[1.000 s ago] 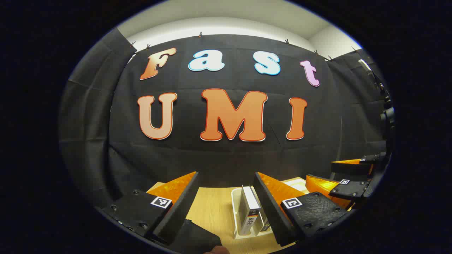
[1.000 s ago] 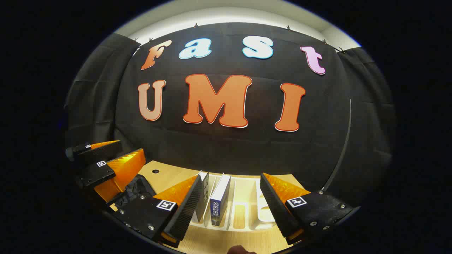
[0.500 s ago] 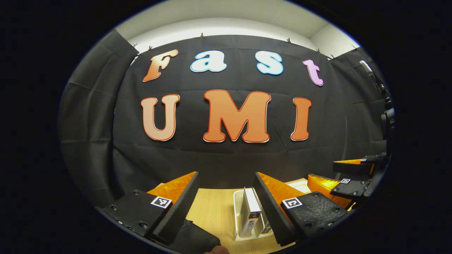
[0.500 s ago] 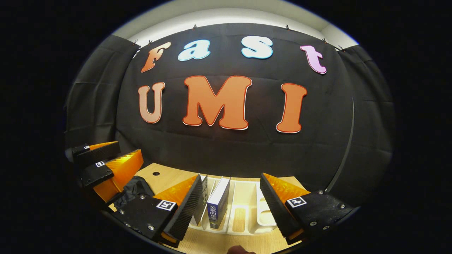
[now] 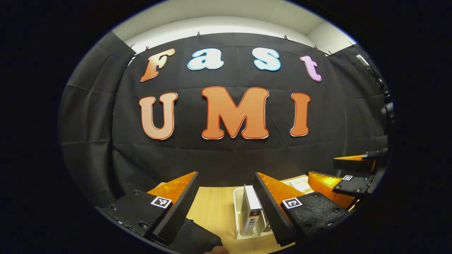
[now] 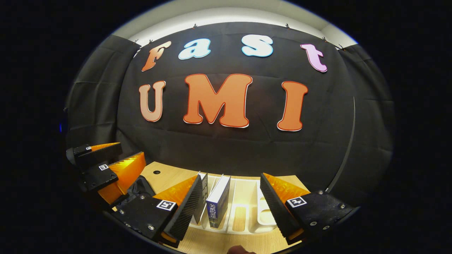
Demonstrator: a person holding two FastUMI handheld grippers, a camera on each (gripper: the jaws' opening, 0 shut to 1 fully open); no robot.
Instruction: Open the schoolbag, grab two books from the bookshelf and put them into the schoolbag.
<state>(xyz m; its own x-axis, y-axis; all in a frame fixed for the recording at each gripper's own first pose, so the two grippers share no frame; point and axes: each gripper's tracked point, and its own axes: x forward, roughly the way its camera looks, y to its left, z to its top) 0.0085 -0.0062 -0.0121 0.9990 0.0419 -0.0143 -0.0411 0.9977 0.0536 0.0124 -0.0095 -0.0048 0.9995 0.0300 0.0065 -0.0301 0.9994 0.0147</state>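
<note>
A pale wood-grain finish, matt and smooth, is seen on the table (image 5: 215, 211). The bookshelf (image 6: 247, 215) looks to be of smooth white plastic with a slight sheen. Paper covers with a mild gloss are shown by the two books (image 6: 218, 201). The schoolbag (image 6: 141, 187) appears as dark, matt, crumpled cloth. Ribbed, rough-textured faces are borne by the fingers (image 6: 185, 208) of the right gripper (image 6: 229, 208).

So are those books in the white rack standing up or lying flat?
Standing up. In the right gripper view two books stand on edge in the white rack, leaning slightly.

Black cloth wall (image 5: 226, 155) under a pale lit ceiling (image 5: 226, 14); light wooden tabletop (image 5: 215, 208) below
</note>
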